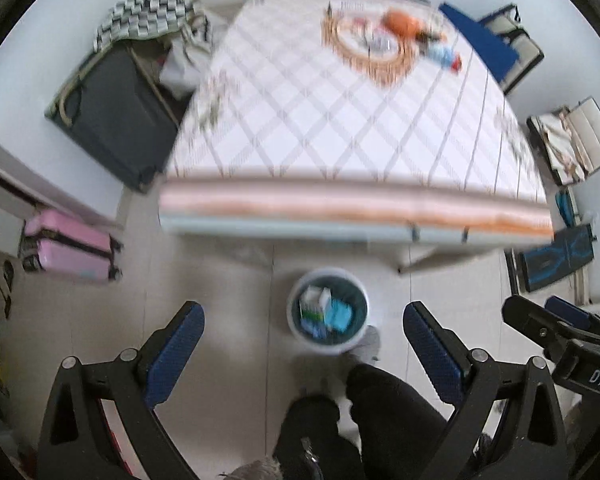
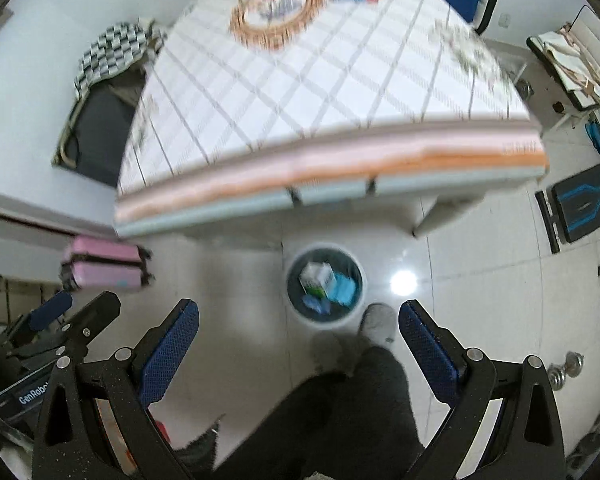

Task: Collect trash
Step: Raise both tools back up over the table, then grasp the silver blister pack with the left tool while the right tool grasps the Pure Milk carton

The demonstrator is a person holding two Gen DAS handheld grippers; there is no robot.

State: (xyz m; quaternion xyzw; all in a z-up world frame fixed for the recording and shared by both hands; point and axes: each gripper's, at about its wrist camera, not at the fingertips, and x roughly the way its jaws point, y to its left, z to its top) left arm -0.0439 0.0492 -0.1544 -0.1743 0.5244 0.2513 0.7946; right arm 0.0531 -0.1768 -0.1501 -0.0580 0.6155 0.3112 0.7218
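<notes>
Both wrist views looked down, blurred, at a white bin point(image 1: 327, 312) on the floor in the lower middle of the frame, already holding small cartons. The left claw point(image 1: 304, 344) and the right claw point(image 2: 299, 338) each stood with fingers wide apart, holding nothing. Remaining trash, an orange item point(image 1: 400, 22) and a blue-and-red packet point(image 1: 444, 56), lay at the top of the frame on the far end of the quilted bed point(image 1: 340, 120). The next step likely meant reaching across the bed and closing squarely on one piece at a time.
</notes>
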